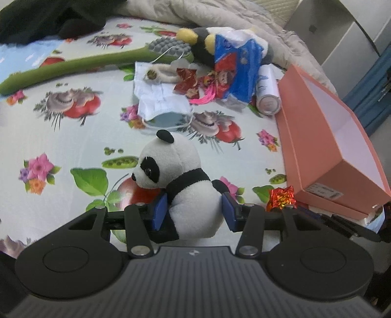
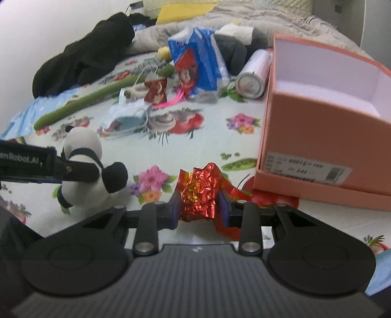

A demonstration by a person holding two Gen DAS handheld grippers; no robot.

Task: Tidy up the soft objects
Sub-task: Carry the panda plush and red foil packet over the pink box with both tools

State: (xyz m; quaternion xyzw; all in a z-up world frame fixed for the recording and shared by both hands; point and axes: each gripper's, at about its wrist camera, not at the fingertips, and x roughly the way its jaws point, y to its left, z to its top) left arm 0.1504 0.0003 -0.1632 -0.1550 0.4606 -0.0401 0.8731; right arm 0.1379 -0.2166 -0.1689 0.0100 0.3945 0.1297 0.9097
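A small panda plush point(image 1: 171, 159) stands on the flowered bedsheet point(image 1: 61, 137). My left gripper point(image 1: 194, 211) is shut on its white body, with a blue pad pressed against each side. In the right wrist view the panda point(image 2: 83, 141) is at the left, and one of the left gripper's fingers point(image 2: 78, 170) crosses it. My right gripper point(image 2: 199, 208) is shut on a crumpled red foil wrapper point(image 2: 200, 186), which also shows in the left wrist view point(image 1: 281, 198). An open pink cardboard box point(image 2: 317, 137) stands just right of the wrapper.
Behind the panda lie a white face mask point(image 1: 161, 97), a long green plush point(image 1: 61, 71), a black-and-yellow plush point(image 1: 202, 41), a blue plastic bag point(image 1: 242, 71) and a white can point(image 1: 267, 90). A black cloth point(image 1: 48, 17) and a beige blanket point(image 1: 220, 14) line the far edge.
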